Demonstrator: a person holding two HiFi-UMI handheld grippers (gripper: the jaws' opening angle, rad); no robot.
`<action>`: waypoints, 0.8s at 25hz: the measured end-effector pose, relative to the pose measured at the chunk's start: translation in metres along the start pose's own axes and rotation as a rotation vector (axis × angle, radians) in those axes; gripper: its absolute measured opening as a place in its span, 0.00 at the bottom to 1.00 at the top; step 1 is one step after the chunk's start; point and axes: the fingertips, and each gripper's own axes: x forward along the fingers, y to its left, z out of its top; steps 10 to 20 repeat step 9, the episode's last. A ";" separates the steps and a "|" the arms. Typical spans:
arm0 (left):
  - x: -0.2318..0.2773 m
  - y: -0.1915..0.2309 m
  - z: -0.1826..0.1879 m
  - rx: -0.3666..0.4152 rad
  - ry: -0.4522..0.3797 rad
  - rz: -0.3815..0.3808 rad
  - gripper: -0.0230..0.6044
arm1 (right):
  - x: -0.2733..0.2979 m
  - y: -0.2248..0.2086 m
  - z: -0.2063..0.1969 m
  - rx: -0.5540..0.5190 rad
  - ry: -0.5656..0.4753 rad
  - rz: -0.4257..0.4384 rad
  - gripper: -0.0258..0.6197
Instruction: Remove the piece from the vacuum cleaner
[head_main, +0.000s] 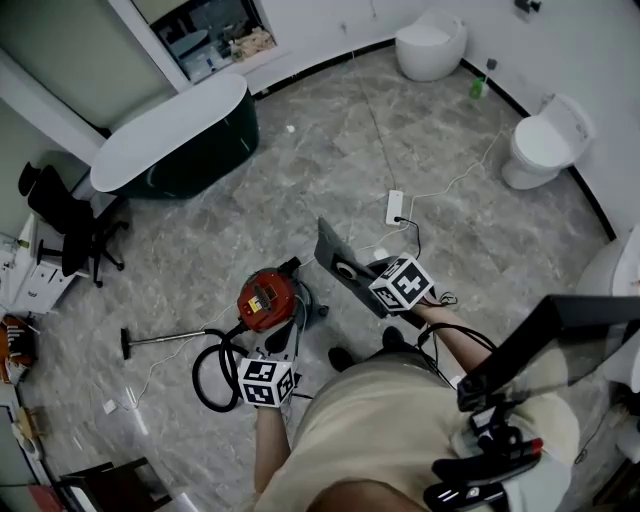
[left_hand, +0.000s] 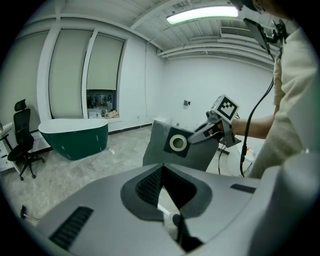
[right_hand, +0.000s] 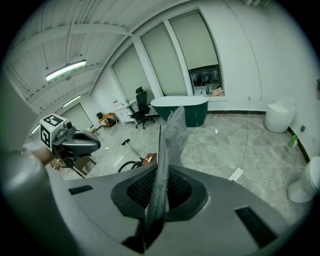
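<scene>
R hand-held gripper (right_hand: 159, 189) pinches flat grey fabric bag (head_main: 336, 250).

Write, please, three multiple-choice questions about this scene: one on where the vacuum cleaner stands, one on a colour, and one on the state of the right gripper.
1. Where is the vacuum cleaner?
A) in the bathtub
B) on the floor, by the left gripper
C) on the office chair

2. What colour is the ring on the grey piece?
A) white
B) red
C) blue

3. The right gripper is:
A) open and empty
B) shut on the grey piece
C) shut on the hose

Answers:
1 B: in the head view it stands on the floor just ahead of the left gripper.
2 A: the left gripper view shows a white ring.
3 B: its own view shows the jaws pressed on the piece's edge.
</scene>
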 end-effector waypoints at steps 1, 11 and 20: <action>0.003 -0.004 0.001 -0.001 0.003 0.004 0.04 | -0.002 -0.003 -0.003 -0.001 0.004 0.006 0.08; 0.038 -0.028 0.012 0.004 0.005 0.016 0.04 | -0.007 -0.036 -0.018 0.000 0.012 0.045 0.08; 0.038 -0.028 0.012 0.004 0.005 0.016 0.04 | -0.007 -0.036 -0.018 0.000 0.012 0.045 0.08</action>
